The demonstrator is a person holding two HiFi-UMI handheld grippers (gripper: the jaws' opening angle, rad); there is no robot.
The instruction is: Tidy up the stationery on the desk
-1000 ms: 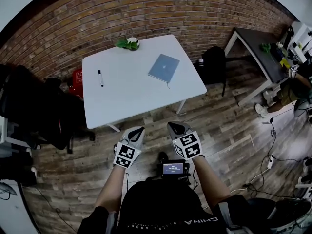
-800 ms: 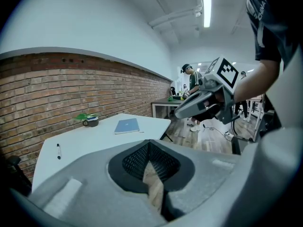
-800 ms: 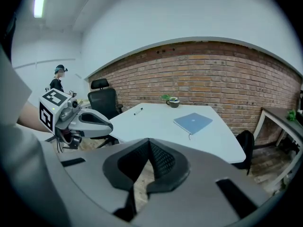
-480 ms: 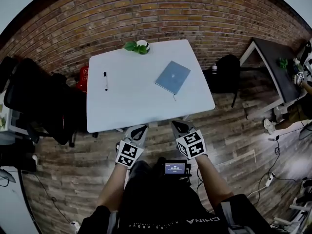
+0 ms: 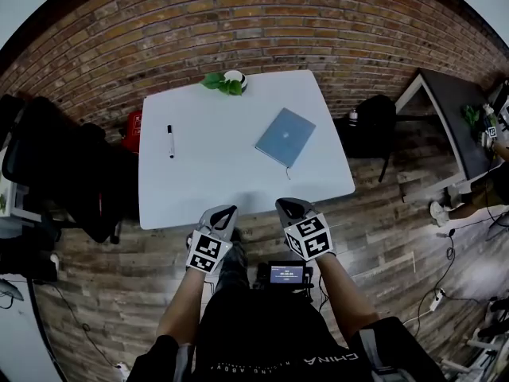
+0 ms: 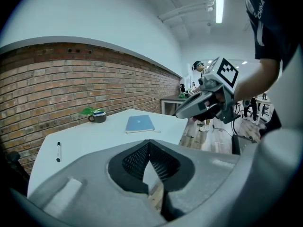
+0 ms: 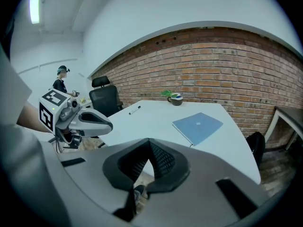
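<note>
Checked left gripper [image 5: 226, 212] first: pressed together tip to tip, nothing between. Same for right gripper [image 5: 285, 206]: closed, clamped on nothing. Held side by side, angled forward and down toward the near edge of the white desk [image 5: 231, 185].

Compared against the two earlier head views: closed in on the desk. Well short of it a second ago, with a strip of wooden floor [image 5: 382, 213] showing between tips and edge. Now drawn up to the near edge, tips meeting it in the head view. No change in jaw state across that second.

Noted stationery, all untouched:
- black pen [image 5: 169, 141] lying alone toward the desk's left side
- blue notebook [image 5: 285, 137] flat and askew toward the right, well apart from the pen
- small pot with green plant [image 5: 227, 81] at the far edge, by the brick wall [image 5: 262, 22]

Judged: approach only, tidying not yet begun. Must open a gripper before any pick. Left better placed for the pen, right for the notebook.
</note>
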